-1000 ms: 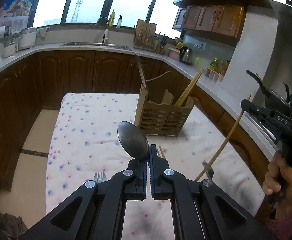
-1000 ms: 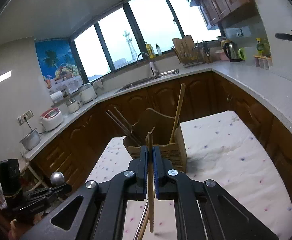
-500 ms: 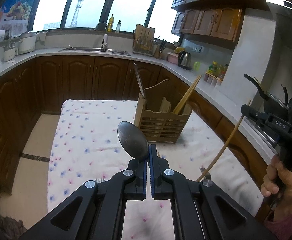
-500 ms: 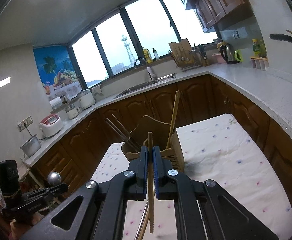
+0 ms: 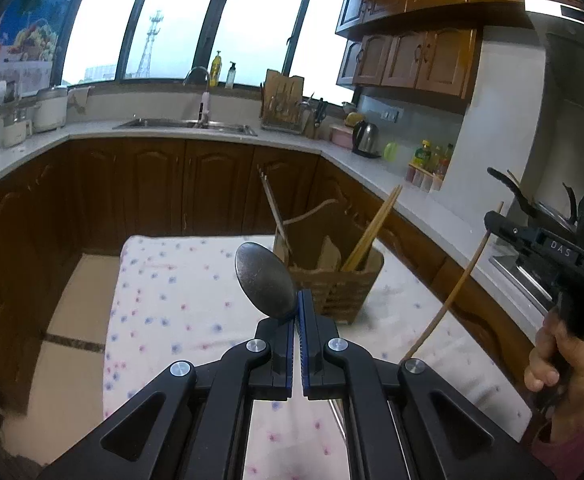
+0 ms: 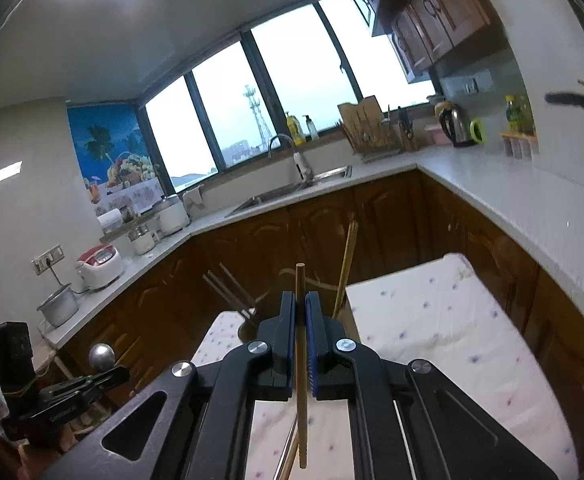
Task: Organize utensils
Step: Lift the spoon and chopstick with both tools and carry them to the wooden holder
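Your left tongs [image 5: 297, 312] are clamped on a metal spoon [image 5: 266, 282]; only its bowl shows, rising toward eleven o'clock above the blue pads, and the handle is hidden behind the black arms. Your right tongs [image 6: 300, 312] are clamped on a single wooden chopstick [image 6: 301, 364], which stands nearly upright through the gap, its tip poking out above and its lower end hanging down at six o'clock.

From the left camera, the wooden utensil holder [image 5: 334, 284] sits just past the spoon at one o'clock on the floral-cloth counter [image 5: 172, 288]. A pair of chopsticks [image 5: 372, 234] leans out of it toward one o'clock, and a thin dark utensil [image 5: 274, 208] leans toward eleven; what kind it is, you cannot tell. At three o'clock your right hand [image 5: 560, 364] is cut off by the frame edge.

From the right camera, the holder is mostly hidden behind the tongs, with only the leaning sticks clear above.
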